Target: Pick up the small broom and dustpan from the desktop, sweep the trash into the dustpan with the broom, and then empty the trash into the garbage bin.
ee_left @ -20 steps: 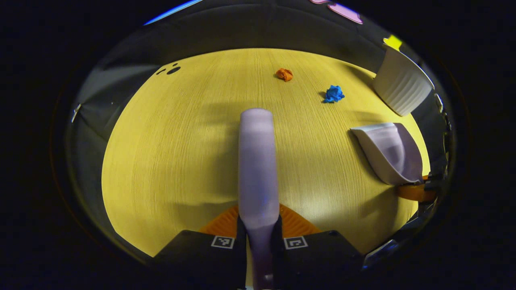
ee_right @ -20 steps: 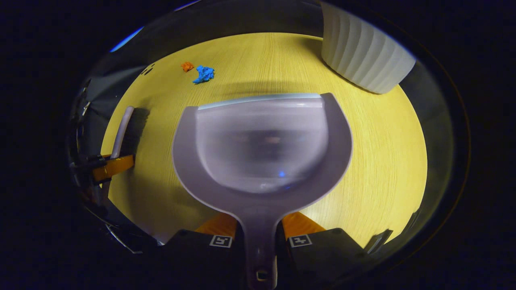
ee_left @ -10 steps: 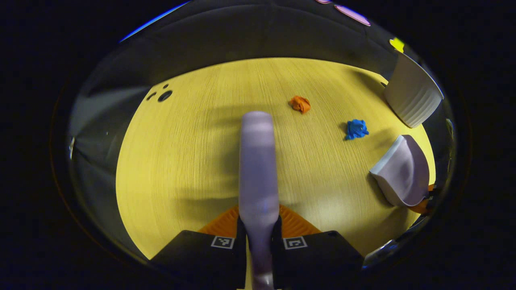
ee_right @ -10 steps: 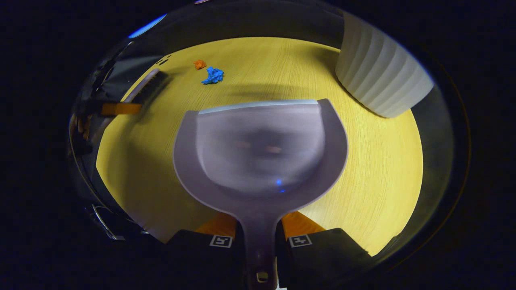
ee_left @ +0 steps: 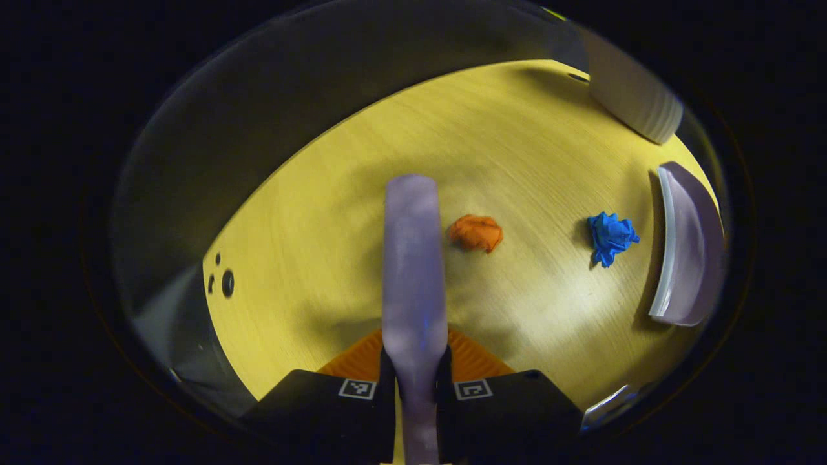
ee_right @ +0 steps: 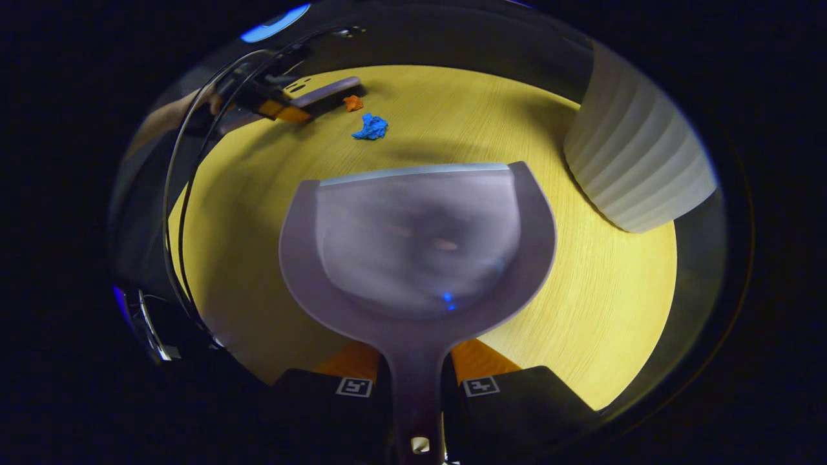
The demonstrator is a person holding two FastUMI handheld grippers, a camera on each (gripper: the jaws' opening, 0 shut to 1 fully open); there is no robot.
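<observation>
Left tongs [ee_left: 414, 381]: clenched on the handle of the small broom [ee_left: 413, 258], which is projecting forward over the yellow table [ee_left: 310, 213]. In the right gripper view the broom head [ee_right: 323, 92] is lying just beside the orange paper ball.

Right tongs [ee_right: 417, 384]: clenched on the handle of the dustpan [ee_right: 417, 239], pan open and empty, its front lip facing the trash. In the left gripper view the dustpan is standing edge-on at the right, lip toward the blue ball.

Trash: orange paper ball [ee_left: 476, 232], just right of the broom; blue paper ball [ee_left: 610, 237], between the orange ball and the dustpan, near the lip. Both are lying loose on the table.

Garbage bin [ee_right: 636, 168]: white, ribbed, standing on the table to the right of the dustpan.

Step in hand, as judged: broom is being lined up behind the orange ball for the sweep.

Handling advice: lower the bristles to the table on the far side of the orange ball; stroke straight toward the dustpan so both balls travel together; press the lip flat to the table so nothing slips under; stroke slowly, since crumpled paper likely rolls and bounces.
</observation>
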